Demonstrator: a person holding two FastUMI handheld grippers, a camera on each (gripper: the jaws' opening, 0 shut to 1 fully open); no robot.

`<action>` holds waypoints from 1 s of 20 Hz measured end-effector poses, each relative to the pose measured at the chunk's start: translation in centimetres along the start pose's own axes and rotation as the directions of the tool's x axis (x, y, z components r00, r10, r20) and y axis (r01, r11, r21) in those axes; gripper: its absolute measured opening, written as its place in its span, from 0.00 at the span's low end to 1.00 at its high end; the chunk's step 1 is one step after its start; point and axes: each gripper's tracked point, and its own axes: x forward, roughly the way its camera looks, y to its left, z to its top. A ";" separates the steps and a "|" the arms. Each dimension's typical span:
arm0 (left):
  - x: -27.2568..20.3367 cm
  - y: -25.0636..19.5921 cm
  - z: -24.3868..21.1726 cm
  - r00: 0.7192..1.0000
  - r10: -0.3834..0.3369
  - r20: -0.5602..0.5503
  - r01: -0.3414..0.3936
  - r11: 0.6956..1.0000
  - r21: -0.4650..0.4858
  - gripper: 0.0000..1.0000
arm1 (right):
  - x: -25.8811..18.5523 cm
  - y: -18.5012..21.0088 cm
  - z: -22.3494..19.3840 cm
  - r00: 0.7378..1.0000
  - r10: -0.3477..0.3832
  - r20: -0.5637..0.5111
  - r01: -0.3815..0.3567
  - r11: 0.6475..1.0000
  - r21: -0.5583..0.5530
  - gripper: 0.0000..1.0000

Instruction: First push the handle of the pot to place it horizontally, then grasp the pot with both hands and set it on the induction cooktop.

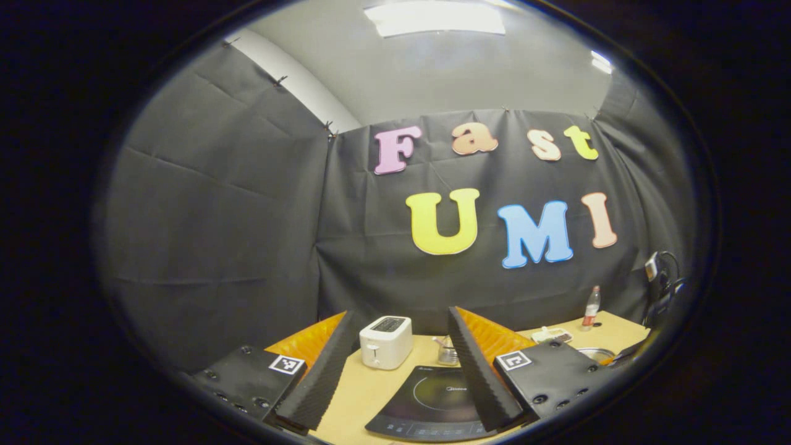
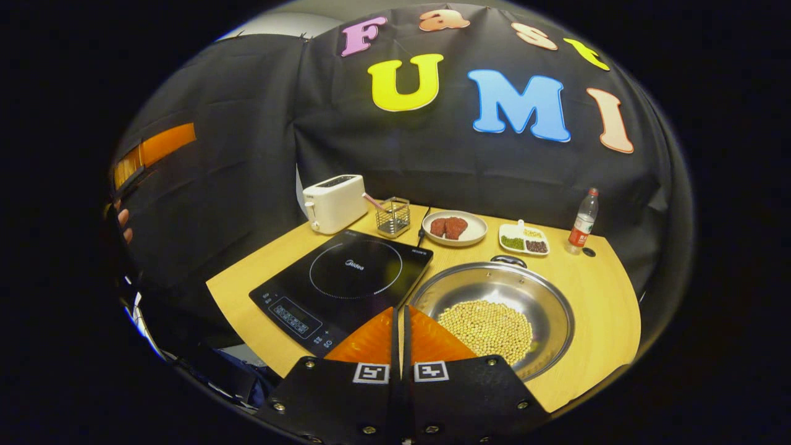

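Since neither of my tongs has touched the pot yet, I judge the handle-push step not begun.
Table (image 2: 593, 290): pale wood-look top, smooth.
Induction cooktop (image 2: 346, 278): flat glossy black glass slab, ring marked at its centre; at 9 o'clock of the pot, just beside it.
Pot (image 2: 494, 309): wide, shallow, shiny steel bowl, pale round beans heaped inside; one dark loop handle (image 2: 508, 260) at its 12 o'clock rim.
Toaster (image 2: 335, 201): white, boxy, rounded corners.
Right gripper (image 2: 400, 324): fingers together, holding nothing, above the pot's near rim.
Left gripper (image 1: 401, 371): fingers wide apart, empty, raised over the cooktop.
Next: bring the right tip to a handle and nudge it sideways.
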 end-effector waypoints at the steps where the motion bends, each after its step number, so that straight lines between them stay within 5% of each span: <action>1: 0.0 0.4 -0.3 1.000 0.004 -0.006 -0.004 1.000 0.000 1.00 | 0.3 0.3 -0.9 1.000 0.005 -0.027 -0.005 1.000 -0.001 0.01; 13: 0.1 1.0 -2.8 0.999 -0.010 -0.048 0.009 0.999 -0.033 0.97 | 2.6 -0.5 -10.3 0.957 -0.012 -0.291 0.047 0.993 0.112 0.00; 20: 1.1 -0.8 -3.9 0.996 -0.073 -0.057 0.070 0.996 -0.053 0.94 | 2.7 -2.0 -11.7 0.925 -0.040 -0.377 0.120 0.975 0.190 0.01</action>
